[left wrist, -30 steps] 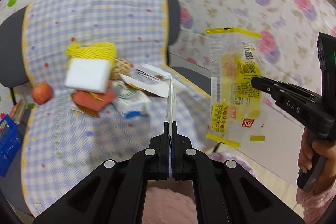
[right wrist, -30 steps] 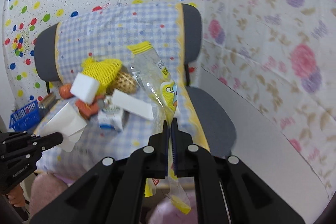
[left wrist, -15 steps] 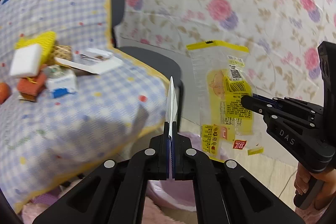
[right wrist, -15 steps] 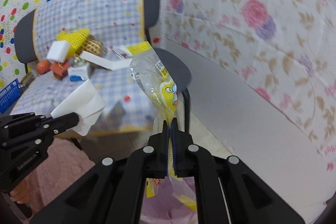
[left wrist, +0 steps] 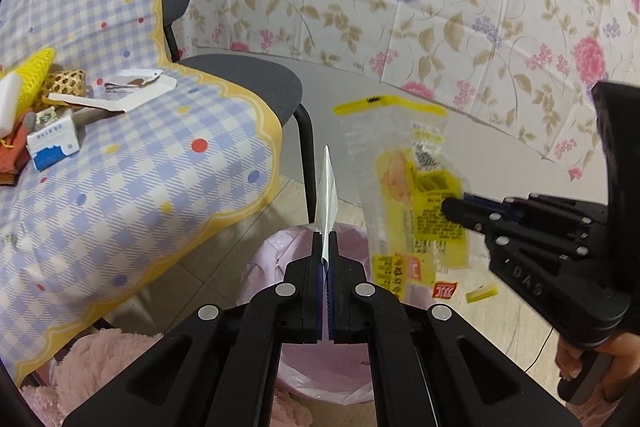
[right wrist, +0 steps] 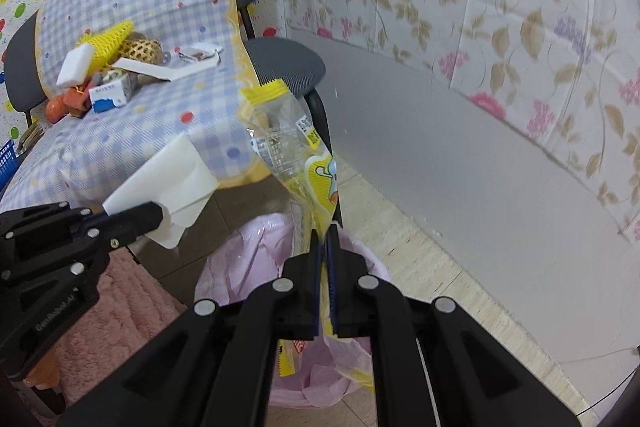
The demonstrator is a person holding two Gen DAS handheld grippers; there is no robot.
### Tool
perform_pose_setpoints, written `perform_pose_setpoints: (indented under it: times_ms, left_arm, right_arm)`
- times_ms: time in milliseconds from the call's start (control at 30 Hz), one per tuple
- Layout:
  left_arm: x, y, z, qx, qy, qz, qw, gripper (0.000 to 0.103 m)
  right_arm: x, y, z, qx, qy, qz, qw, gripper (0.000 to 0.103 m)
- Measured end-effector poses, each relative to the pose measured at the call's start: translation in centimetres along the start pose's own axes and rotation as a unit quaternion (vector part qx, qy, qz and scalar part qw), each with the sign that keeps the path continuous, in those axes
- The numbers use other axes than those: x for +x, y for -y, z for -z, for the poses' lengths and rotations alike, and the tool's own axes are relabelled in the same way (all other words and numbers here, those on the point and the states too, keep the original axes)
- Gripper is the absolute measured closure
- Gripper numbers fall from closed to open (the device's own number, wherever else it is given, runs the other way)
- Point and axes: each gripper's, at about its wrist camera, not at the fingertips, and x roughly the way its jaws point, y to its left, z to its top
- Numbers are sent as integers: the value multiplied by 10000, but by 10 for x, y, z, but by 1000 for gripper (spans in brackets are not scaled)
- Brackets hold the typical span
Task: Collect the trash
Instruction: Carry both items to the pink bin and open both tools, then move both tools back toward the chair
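Left gripper (left wrist: 327,239) fingers opening, white paper (left wrist: 326,187) upright between; right gripper (right wrist: 324,239) clamps wrapper (right wrist: 296,151) upright.

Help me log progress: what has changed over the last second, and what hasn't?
Both grippers swung away from the chair and down over the pink-lined bin. The left gripper, its jaws now opening, still has the white paper between them. The right gripper stays shut on the yellow wrapper. The trash pile on the chair is unchanged.
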Motion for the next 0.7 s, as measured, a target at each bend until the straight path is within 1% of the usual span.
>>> perform_pose_setpoints:
  times_ms: [67,100,133,167,200,233,300,400,567,700]
  left_arm:
    - [5,1,0,2,-68,-46,10000,95]
    - [8,-1,0,-25,-105,-105,9999,87]
    - [10,-2,0,-57,-132,-106,9998,81]
    - [11,-2,0,-90,-152,-109,9998,72]
    - [12,-4,1,-125,-175,-106,9997,69]
    - [13,-6,1,-138,-200,-123,9996,68]
    - [13,-9,1,-162,-231,-184,9994,68]
    - [7,-18,1,-257,-213,-265,9991,67]
    - [-18,-37,-4,-489,-31,-546,9973,67]
    - [-42,-53,-8,-687,139,-737,9948,67]
  right_arm:
    - [7,2,2,-9,-54,-27,10000,98]
    - [11,2,3,-15,-82,-33,10000,97]
    - [15,3,3,-20,-100,-61,9999,91]
    - [18,4,4,-24,-110,-80,9999,76]
    - [20,4,4,-35,-88,-64,9999,67]
    - [21,3,5,-69,-51,-33,10000,59]
    - [24,3,4,-99,-59,-7,9999,59]
    - [17,7,0,15,2,-26,10000,59]
    - [-15,14,-14,132,394,1,9991,58]
    - [-40,10,-26,168,637,-187,9977,58]
